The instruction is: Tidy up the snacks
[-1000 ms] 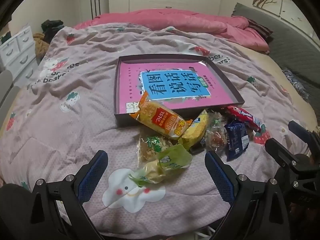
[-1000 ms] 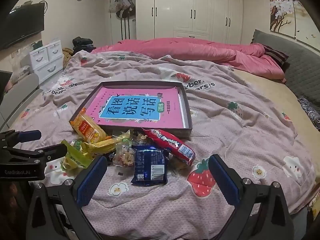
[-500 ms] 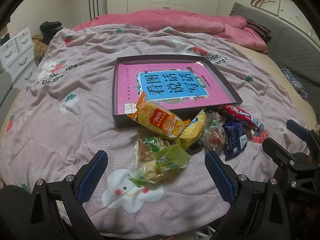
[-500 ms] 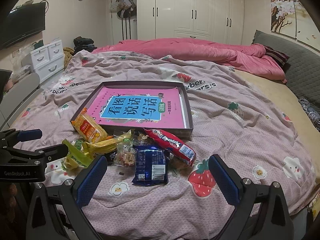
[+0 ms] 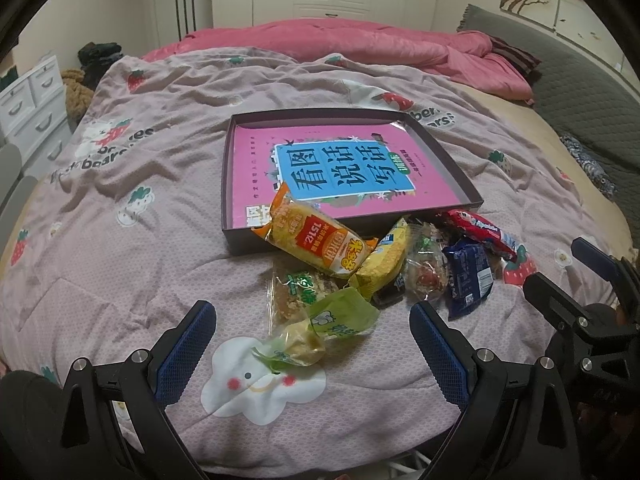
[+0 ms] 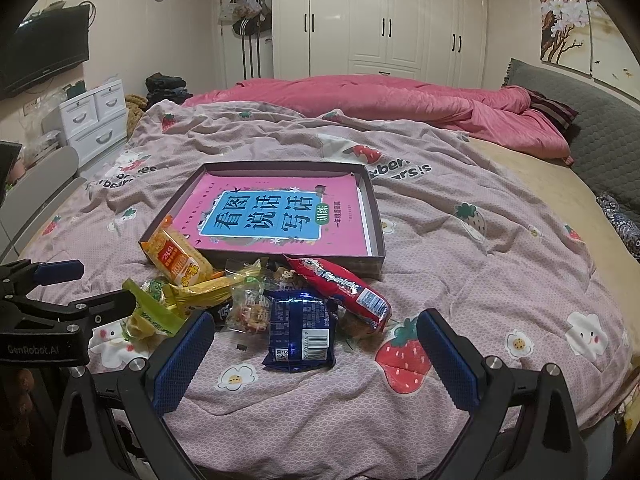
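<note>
Left wrist view: left gripper (image 5: 312, 342), jaws spread wide, empty, hovers above pale-green plastic snack wrapper (image 5: 320, 330) at near edge of snack pile on pink strawberry-print quilt (image 5: 120, 264). Right wrist view: right gripper (image 6: 314, 360), jaws likewise apart, empty; dark-blue foil snack packet (image 6: 301, 330) between fingertips. Pile touches shallow dark cardboard tray (image 6: 378, 216) holding pink book (image 6: 276, 216).

Snack pile lies on the quilt at near edge of shallow dark box (image 5: 352, 236): orange pack (image 5: 314, 242) tilted, leaning on box's front wall, yellow pack (image 5: 384, 258) beside it. Green wrapper (image 5: 332, 320) nearest, well clear of box; blue pack (image 6: 301, 322) flat, red tube (image 6: 340, 282) diagonal by front-right corner. Box holds pink book w/ blue label (image 6: 276, 216), lying flat.
</note>
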A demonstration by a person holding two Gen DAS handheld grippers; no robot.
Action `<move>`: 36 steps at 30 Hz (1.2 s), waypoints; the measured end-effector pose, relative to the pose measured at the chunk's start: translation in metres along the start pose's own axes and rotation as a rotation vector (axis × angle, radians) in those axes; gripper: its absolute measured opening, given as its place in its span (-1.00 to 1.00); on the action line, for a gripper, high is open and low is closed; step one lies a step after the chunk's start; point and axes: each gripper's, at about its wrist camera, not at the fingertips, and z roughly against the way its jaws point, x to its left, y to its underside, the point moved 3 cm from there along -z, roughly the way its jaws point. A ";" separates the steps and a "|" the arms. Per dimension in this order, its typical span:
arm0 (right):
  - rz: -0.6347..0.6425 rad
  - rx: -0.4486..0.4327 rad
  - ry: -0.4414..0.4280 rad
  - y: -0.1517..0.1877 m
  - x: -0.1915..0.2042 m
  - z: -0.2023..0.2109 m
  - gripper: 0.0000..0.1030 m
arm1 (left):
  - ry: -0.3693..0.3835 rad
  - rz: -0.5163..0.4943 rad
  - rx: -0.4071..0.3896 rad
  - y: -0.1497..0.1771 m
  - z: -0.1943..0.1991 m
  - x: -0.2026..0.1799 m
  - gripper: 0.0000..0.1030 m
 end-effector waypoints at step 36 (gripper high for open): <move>-0.008 0.005 -0.008 0.001 -0.002 -0.003 0.98 | 0.014 0.008 -0.003 -0.002 0.001 0.002 0.89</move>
